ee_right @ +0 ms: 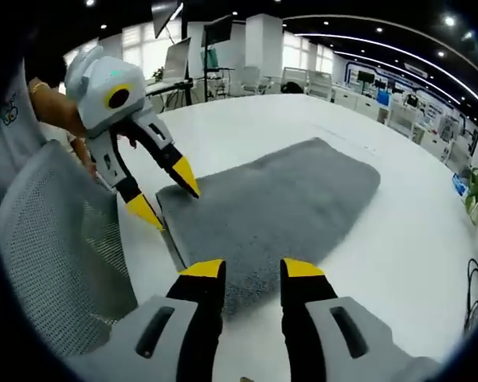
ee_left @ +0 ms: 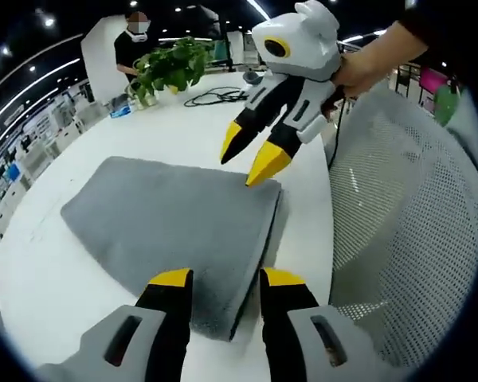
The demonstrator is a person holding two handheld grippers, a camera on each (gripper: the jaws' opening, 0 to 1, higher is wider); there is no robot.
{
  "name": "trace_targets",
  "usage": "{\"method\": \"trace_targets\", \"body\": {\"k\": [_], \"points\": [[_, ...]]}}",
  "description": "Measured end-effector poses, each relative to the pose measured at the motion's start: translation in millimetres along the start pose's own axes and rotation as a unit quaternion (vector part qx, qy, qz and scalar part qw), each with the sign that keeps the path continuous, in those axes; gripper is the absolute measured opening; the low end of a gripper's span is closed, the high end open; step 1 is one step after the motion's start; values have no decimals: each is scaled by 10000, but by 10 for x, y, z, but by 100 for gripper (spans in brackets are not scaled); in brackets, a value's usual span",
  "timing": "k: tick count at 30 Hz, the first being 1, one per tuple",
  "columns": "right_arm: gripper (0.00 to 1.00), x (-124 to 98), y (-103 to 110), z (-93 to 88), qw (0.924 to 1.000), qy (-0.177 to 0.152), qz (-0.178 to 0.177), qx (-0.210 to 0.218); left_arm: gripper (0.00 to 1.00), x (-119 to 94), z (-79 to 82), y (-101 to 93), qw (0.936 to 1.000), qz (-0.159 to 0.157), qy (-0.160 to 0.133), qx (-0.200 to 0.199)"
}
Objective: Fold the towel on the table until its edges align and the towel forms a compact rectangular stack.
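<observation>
A: Lying folded on the white table (ee_left: 183,127), a grey towel (ee_left: 175,223) is seen in the left gripper view, with two layers showing along its near right edge.

B: Where are the grippers placed?

A: The left gripper (ee_left: 225,280) is held low at the towel's near corner, its fingers (ee_left: 169,294) parted, with the corner seen between the yellow tips. Whether the cloth is touched cannot be told. The right gripper (ee_left: 255,151) is seen at the far right corner, held by a hand (ee_left: 366,64), its fingers spread and nothing gripped; one yellow tip is set at the towel's edge.

B: And in the right gripper view?

A: The towel (ee_right: 279,207) is spread away across the table (ee_right: 398,263). The right gripper (ee_right: 252,274) is shown with parted fingers (ee_right: 201,282) over the near edge. The left gripper (ee_right: 169,195) is seen at the left corner, fingers apart, one tip on the cloth and one just off it.

B: Anything else nearby?

A: A mesh chair (ee_left: 406,223) is placed beside the table, and a plant (ee_left: 171,68) and a black cable (ee_left: 215,97) are found at the far end.
</observation>
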State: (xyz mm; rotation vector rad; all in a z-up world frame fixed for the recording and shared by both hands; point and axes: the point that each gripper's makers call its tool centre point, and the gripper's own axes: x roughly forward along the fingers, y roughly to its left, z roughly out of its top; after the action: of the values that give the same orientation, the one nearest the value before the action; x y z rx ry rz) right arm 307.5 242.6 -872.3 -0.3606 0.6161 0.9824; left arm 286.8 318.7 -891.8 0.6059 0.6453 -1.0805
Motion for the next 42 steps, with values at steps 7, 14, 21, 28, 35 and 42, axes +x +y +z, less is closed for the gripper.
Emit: {"method": "trace_targets", "body": {"k": [7, 14, 21, 28, 35, 42], "points": [[26, 49, 230, -133, 9972, 294, 334, -596, 33, 46, -99, -33, 9995, -19, 218, 248], [27, 104, 317, -388, 9857, 839, 498, -1373, 26, 100, -159, -30, 9957, -2, 394, 841], [23, 119, 292, -413, 9829, 853, 527, -1543, 23, 104, -152, -6, 9961, -35, 366, 800], [15, 124, 227, -403, 9824, 879, 495, -1571, 16, 133, -177, 42, 9952, -102, 420, 879], [10, 137, 181, -400, 9882, 750, 258, -1309, 11, 151, -157, 62, 9953, -9, 393, 880], [6, 154, 148, -381, 9947, 586, 51, -845, 8, 132, -141, 80, 9983, 221, 202, 502]]}}
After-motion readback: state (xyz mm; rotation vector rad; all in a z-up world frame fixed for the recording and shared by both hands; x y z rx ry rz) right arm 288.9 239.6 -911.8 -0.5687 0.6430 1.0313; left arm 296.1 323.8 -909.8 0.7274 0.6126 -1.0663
